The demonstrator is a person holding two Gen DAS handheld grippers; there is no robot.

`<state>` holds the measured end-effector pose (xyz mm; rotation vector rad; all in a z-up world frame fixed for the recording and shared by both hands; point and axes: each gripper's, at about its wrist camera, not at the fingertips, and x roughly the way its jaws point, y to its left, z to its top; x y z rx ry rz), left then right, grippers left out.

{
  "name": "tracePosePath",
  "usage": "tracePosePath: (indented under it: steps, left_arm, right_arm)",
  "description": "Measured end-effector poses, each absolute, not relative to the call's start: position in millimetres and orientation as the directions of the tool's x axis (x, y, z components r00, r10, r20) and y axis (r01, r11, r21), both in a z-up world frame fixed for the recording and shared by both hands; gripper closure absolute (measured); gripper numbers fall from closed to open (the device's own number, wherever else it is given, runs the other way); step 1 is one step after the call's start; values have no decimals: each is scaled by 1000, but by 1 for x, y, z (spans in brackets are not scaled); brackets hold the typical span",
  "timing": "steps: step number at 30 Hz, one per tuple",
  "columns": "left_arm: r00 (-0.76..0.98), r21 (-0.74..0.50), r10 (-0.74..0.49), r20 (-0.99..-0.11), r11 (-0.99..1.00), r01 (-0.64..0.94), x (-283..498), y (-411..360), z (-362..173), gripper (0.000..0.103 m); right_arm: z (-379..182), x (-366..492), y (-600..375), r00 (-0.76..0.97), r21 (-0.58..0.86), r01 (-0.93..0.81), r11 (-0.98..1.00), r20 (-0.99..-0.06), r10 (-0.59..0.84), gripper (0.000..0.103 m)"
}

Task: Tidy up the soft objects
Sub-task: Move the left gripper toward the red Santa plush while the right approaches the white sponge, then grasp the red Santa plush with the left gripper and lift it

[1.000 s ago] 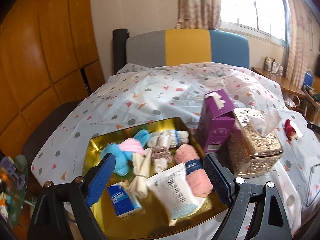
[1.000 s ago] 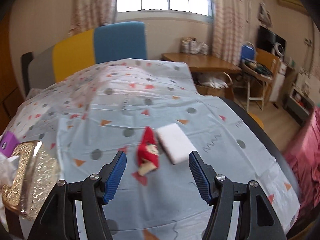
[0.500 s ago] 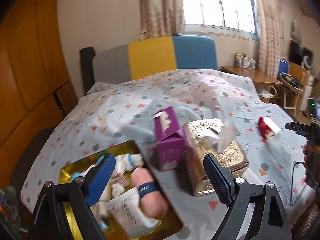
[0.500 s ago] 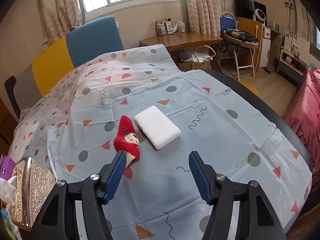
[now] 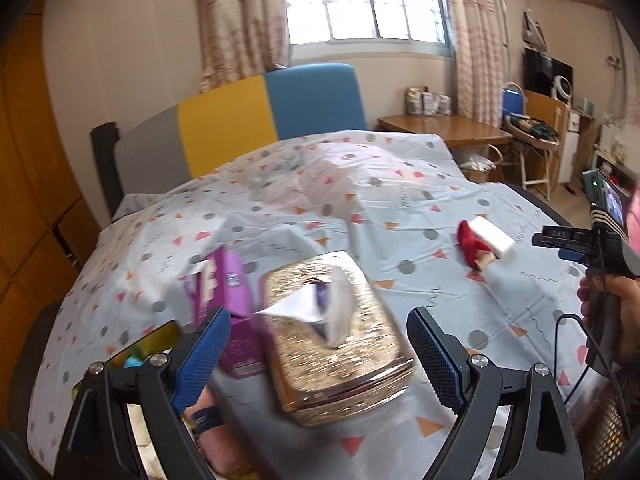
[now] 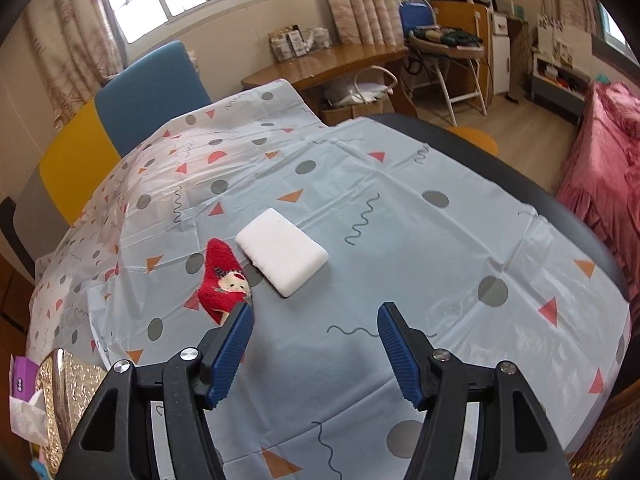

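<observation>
A red sock with a doll face (image 6: 222,280) lies on the patterned tablecloth beside a white sponge block (image 6: 281,256); both also show far right in the left wrist view, the sock (image 5: 474,246) and the sponge (image 5: 490,236). My right gripper (image 6: 314,350) hovers open just in front of them, its left pad near the sock's toe, nothing between the jaws. My left gripper (image 5: 318,354) is open over a gold tissue box (image 5: 336,336). A gold tray (image 5: 160,334) of rolled soft items peeks out at lower left, mostly hidden.
A purple tissue box (image 5: 228,300) stands left of the gold one. A hand holds the right gripper's handle (image 5: 608,264) at the right edge. Behind the table is a grey, yellow and blue chair back (image 5: 248,124); a wooden desk (image 5: 444,128) stands by the window.
The left gripper has swung right, from over the gold tray to over the gold tissue box. The right gripper has rolled and dropped a little closer to the sock and sponge. Both stayed open.
</observation>
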<state>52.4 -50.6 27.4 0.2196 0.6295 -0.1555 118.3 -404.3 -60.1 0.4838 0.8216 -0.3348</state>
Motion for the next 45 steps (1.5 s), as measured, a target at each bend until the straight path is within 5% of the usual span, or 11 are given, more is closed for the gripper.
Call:
tracePosePath:
  steps: [28, 45]
  left_arm:
    - [694, 170, -227, -683, 875, 453, 122, -212, -25, 13]
    - [506, -98, -335, -795, 894, 438, 229, -267, -72, 26]
  right_arm:
    - [-75, 104, -443, 617, 433, 592, 680, -786, -36, 37]
    - [-79, 105, -443, 611, 458, 588, 667, -792, 4, 37]
